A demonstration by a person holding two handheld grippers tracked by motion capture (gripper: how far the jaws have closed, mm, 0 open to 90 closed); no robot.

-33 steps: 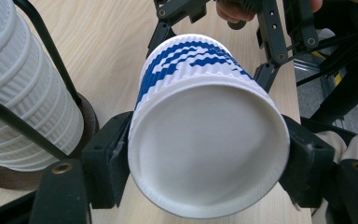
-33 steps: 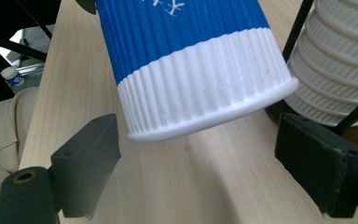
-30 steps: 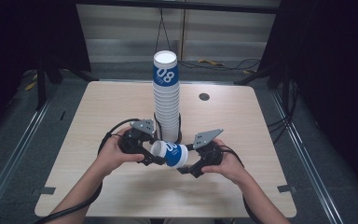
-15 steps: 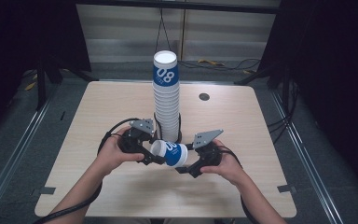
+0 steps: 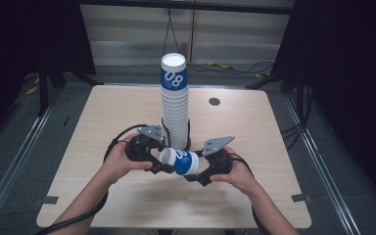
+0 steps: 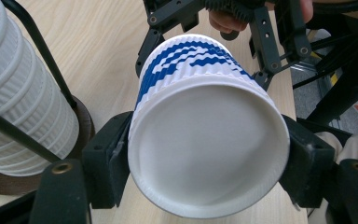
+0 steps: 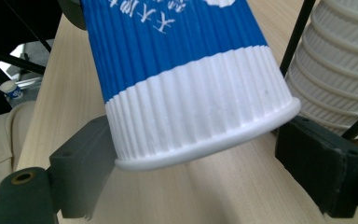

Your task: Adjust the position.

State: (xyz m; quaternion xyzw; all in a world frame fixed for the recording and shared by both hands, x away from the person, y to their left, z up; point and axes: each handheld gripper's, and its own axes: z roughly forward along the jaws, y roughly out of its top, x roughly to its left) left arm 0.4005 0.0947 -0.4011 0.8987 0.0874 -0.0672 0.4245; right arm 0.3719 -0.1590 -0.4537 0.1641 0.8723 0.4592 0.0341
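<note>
A ribbed blue-and-white paper cup (image 5: 178, 161) lies on its side just above the table, between my two grippers. My left gripper (image 5: 162, 164) is shut on its white base end; in the left gripper view the black pads (image 6: 109, 161) press both sides of the cup (image 6: 205, 149). My right gripper (image 5: 197, 171) is shut on the rim end, and in the right gripper view its jaws flank the cup (image 7: 191, 93) at the rolled rim. Directly behind stands a tall stack of the same cups (image 5: 174, 107).
The stack (image 6: 23, 107) sits in a black wire holder on a dark round base (image 6: 81, 126), close to both grippers. The wooden table (image 5: 103, 117) has a small dark round spot (image 5: 214, 101) at the back right. Cables trail from both grippers.
</note>
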